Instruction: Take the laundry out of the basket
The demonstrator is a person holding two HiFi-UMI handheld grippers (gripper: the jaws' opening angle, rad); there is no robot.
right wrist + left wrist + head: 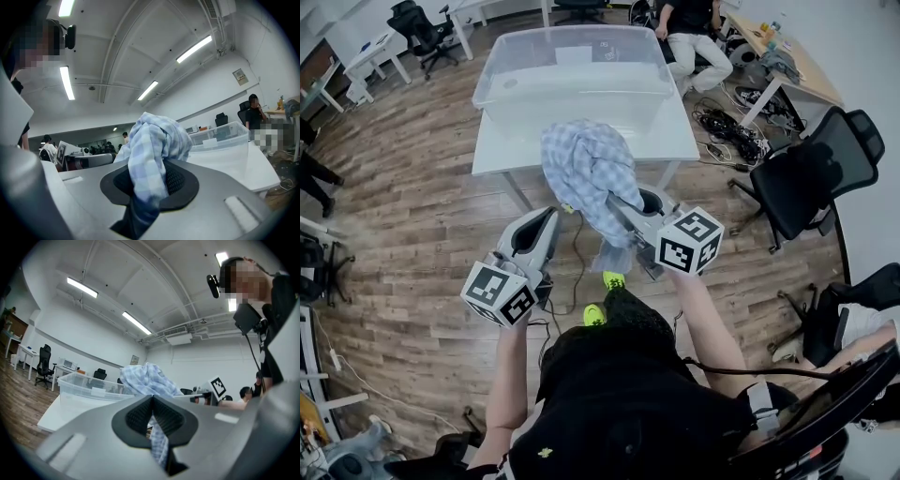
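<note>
A blue-and-white checked shirt [586, 169] hangs bunched in the air in front of the white table [506, 150]. My right gripper [619, 202] is shut on it, and in the right gripper view the cloth [154, 145] spills up out of the jaws [150, 185]. My left gripper [553, 214] is just left of the shirt with its jaws together [151, 401]. The shirt [150, 378] shows beyond them, and a strip of it shows through the gap below the tips. On the table stands the clear plastic basket [502, 75], which looks empty.
A black office chair [811, 178] and a tangle of cables [731, 127] are on the wooden floor to the right. A seated person [694, 37] is behind the table. More chairs and desks stand at the back left.
</note>
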